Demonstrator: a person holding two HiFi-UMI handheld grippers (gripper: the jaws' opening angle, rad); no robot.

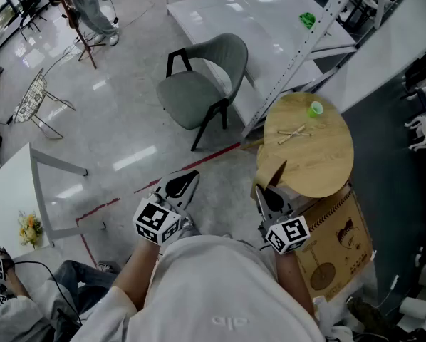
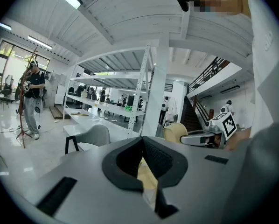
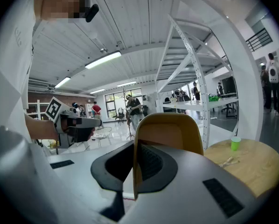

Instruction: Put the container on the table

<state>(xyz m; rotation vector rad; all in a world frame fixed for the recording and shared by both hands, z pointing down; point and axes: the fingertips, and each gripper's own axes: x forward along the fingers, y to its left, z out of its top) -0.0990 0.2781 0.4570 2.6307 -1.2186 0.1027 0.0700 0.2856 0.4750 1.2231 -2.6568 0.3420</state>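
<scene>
A tan, thin-walled container stands up in front of my right gripper, whose jaws are shut on its rim. In the head view it shows as a dark brown wedge above the right gripper, just at the near edge of the round wooden table. My left gripper hangs over the floor to the left, apart from the table. Its jaws meet with only a pale yellow strip in the seam. From the left gripper view the container shows beside the right gripper.
On the table stand a small green cup and some wooden sticks. A cardboard box sits under its near side. A grey chair, white shelving and a long white bench are beyond. A person stands far left.
</scene>
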